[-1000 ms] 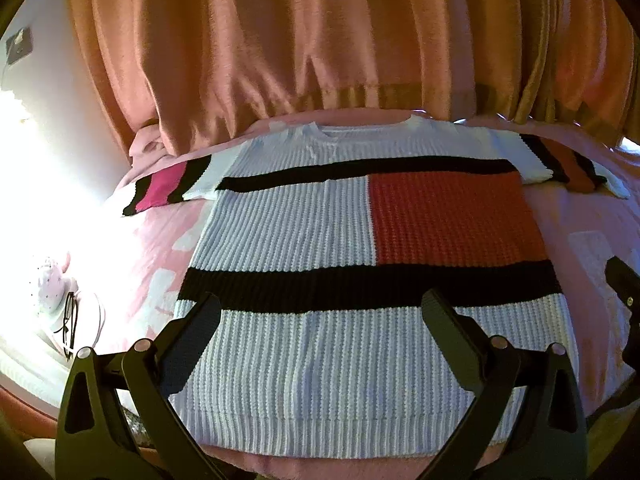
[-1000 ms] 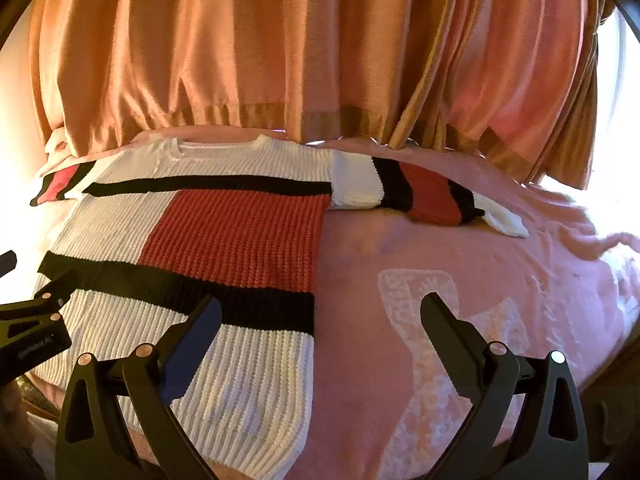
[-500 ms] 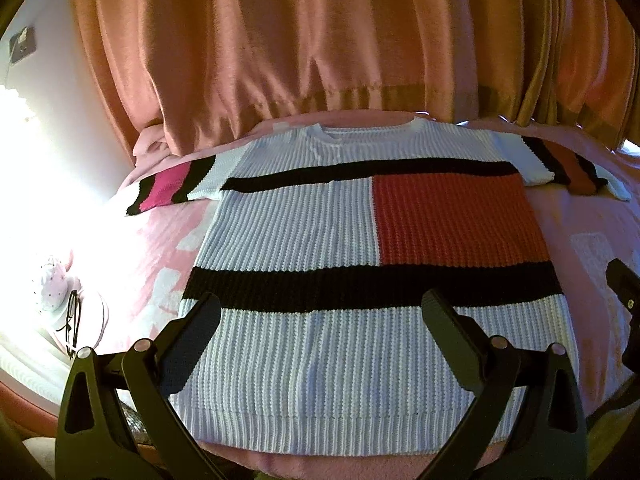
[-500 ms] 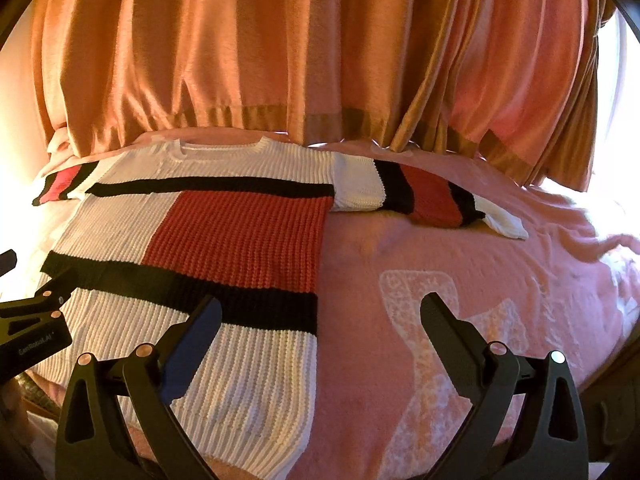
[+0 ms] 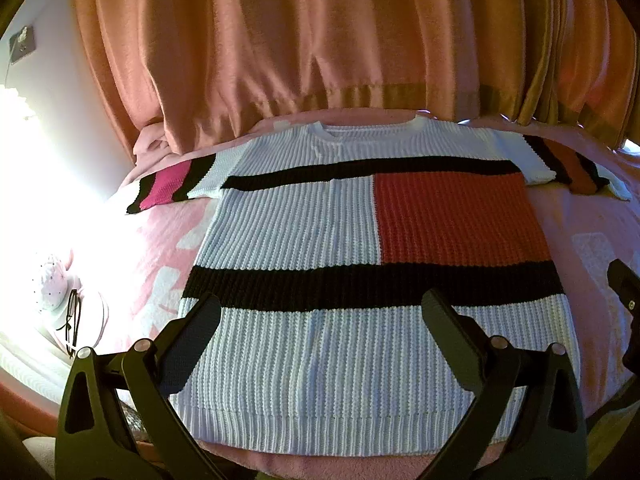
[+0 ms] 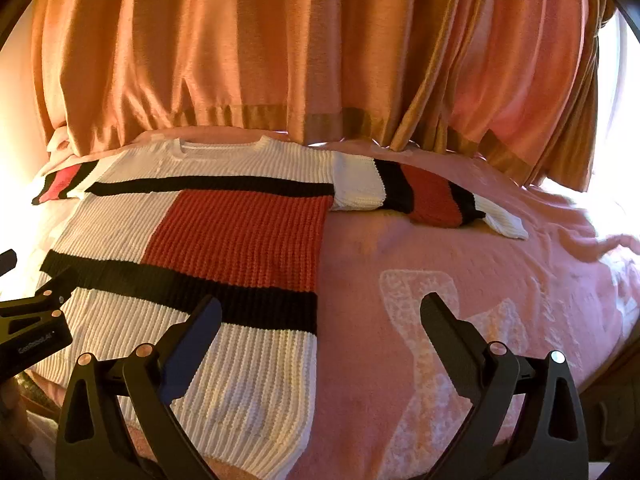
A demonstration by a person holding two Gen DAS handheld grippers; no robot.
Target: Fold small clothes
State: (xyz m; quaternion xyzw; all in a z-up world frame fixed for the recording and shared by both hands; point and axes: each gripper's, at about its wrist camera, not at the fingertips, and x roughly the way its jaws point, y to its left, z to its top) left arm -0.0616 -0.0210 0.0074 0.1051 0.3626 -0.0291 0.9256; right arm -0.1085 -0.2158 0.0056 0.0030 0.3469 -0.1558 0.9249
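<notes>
Left gripper (image 5: 320, 312) spread wide, nothing between the fingers, hanging over the lower hem half of the sweater (image 5: 320, 240); fingertips level with the lower black band, clear of the knit as far as can be told. Right gripper (image 6: 320, 312) likewise spread wide and empty, poised over the sweater's right edge, left finger (image 6: 192, 340) above the white ribbed hem area, right finger (image 6: 452, 336) above bare blanket (image 6: 480, 260). Left gripper also visible at the left edge of the right wrist view (image 6: 28, 320), near the sweater's left hem corner. Part of the right gripper visible at the right edge of the left wrist view (image 5: 624, 292). Sweater flat, face up, neckline away from the cameras, hem nearest. White ribbed knit with two black horizontal bands, a red block between them on the right half, white on the left half. Both sleeves stretched out sideways: left sleeve (image 5: 172, 184) with black, pink-red and black stripes, right sleeve (image 6: 424, 196) with black, red, black, then a white cuff. Blanket pink with pale white patterning, covering a bed. Orange curtain (image 6: 280, 60) hanging behind, lower edge meeting the bed just past the neckline. Strong glare on the left in the left wrist view; glasses (image 5: 72, 320) and a small pale speckled object (image 5: 52, 284) there beside the bed, details washed out.
</notes>
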